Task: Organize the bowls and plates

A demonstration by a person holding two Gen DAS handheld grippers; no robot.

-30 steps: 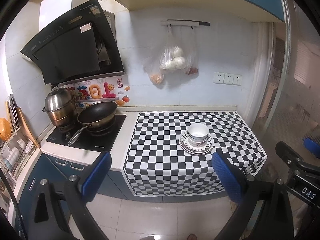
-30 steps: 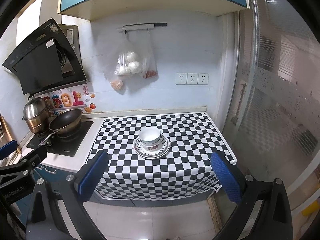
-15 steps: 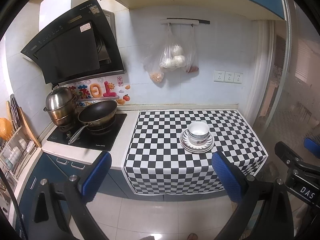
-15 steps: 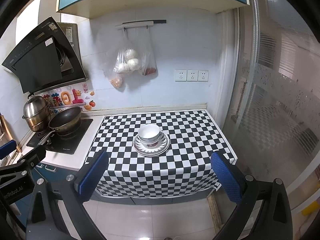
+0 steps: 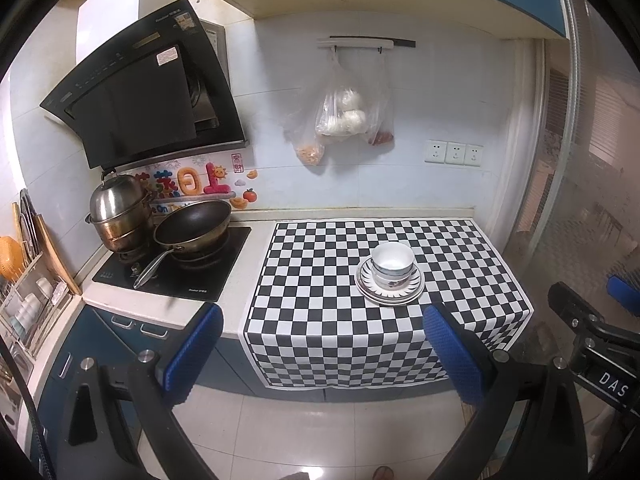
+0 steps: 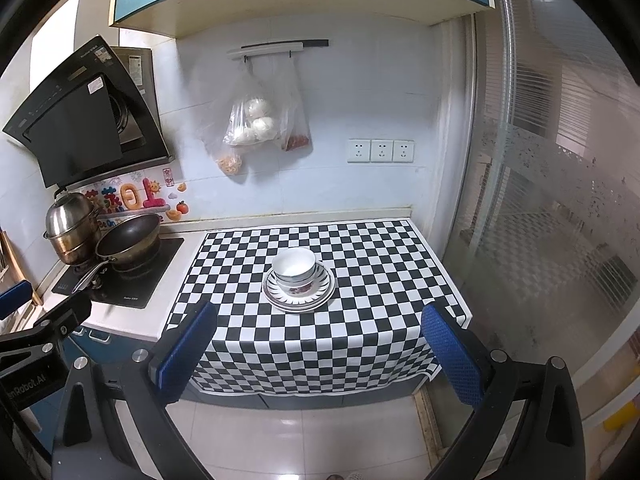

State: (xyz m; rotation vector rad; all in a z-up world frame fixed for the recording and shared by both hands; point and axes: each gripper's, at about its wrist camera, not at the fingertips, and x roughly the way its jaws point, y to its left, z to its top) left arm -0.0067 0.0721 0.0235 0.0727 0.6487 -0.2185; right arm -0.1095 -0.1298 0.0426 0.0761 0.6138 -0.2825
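Two white bowls [image 5: 392, 264] sit nested on a stack of patterned plates [image 5: 412, 290] on the black-and-white checkered cloth [image 5: 320, 300]. The same bowls [image 6: 295, 270] and plates [image 6: 324, 292] show in the right wrist view. My left gripper [image 5: 326, 354] is open and empty, held off the counter's front edge over the floor. My right gripper [image 6: 318, 354] is open and empty too, also back from the counter. Both are well short of the stack.
A frying pan [image 5: 194, 228] and a steel steamer pot [image 5: 118, 212] stand on the black cooktop [image 5: 224, 276] at left. A dish rack [image 5: 28, 304] is at far left. Plastic bags [image 5: 344, 120] hang on the wall. A glass door [image 6: 560, 220] bounds the right.
Both grippers have drifted slightly, so the view shifts a little; the stack of plates and bowls has not moved. Both grippers stay open.
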